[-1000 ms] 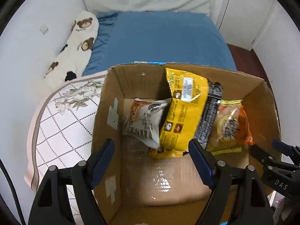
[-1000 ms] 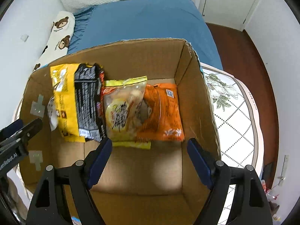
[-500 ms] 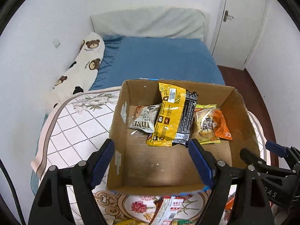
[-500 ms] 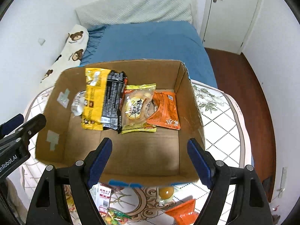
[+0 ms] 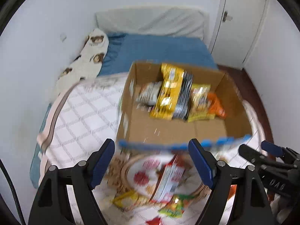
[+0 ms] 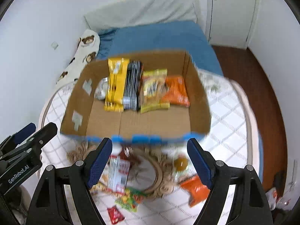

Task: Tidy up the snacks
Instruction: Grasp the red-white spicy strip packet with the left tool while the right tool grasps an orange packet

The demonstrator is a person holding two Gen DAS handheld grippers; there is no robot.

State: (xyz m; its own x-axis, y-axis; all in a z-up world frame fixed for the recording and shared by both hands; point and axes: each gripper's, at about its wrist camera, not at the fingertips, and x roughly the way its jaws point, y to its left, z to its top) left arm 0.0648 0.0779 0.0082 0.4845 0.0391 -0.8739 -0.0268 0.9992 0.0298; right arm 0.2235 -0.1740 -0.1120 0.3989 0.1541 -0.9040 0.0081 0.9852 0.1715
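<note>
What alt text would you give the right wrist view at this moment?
Blurred fisheye view: the open, empty right gripper hangs above a quilt strewn with loose snack packets, just short of a cardboard box holding a row of snack bags. The left gripper shows at the left edge.

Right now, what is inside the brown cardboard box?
The brown cardboard box holds a yellow packet, a black packet, a yellow-edged clear bag and an orange bag. A silvery bag is half covered.
</note>
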